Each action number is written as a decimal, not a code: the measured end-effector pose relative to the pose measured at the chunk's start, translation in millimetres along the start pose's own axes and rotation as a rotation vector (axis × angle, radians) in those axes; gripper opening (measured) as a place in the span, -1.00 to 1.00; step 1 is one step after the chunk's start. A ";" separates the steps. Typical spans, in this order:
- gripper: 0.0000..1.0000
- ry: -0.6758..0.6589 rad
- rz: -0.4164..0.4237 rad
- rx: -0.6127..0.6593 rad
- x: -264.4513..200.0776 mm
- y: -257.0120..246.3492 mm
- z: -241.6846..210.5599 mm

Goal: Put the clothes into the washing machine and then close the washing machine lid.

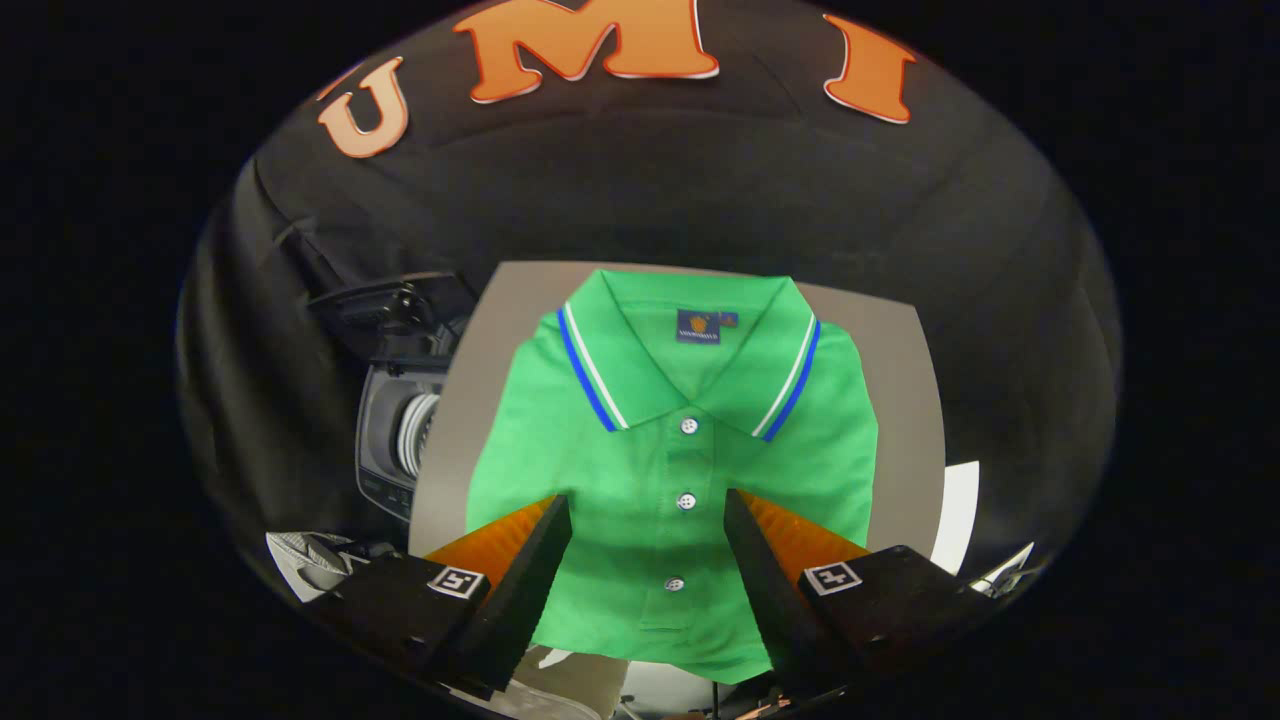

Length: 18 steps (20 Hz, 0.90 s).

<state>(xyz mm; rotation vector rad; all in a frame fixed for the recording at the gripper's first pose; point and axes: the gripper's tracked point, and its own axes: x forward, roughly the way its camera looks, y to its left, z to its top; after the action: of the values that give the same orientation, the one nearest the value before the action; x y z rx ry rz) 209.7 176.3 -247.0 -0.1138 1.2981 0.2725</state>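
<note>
I have the gripper [648,520] poised over the green polo shirt [670,470], its fingers [530,570] spread wide and grasping nothing, the button placket lying between them. The shirt lies flat and folded on the grey table [905,400], collar away from me, which leaves its lower front open for a pinch. The washing machine [395,440] sits beside the table, so I judge the carry will be brief.
</note>
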 end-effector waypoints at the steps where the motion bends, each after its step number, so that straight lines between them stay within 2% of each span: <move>1: 1.00 0.026 -0.009 0.008 5.9 -3.5 -2.1; 6: 1.00 0.151 0.018 -0.017 11.1 -1.3 -5.3; 11: 0.97 0.178 0.010 -0.025 11.7 1.4 -4.6; 16: -0.50 0.131 0.060 0.081 7.7 1.8 5.1; 18: -0.73 0.064 0.071 0.110 11.2 3.9 3.4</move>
<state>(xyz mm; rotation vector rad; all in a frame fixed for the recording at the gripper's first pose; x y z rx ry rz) 214.5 182.3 -256.5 0.0172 1.3797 0.2590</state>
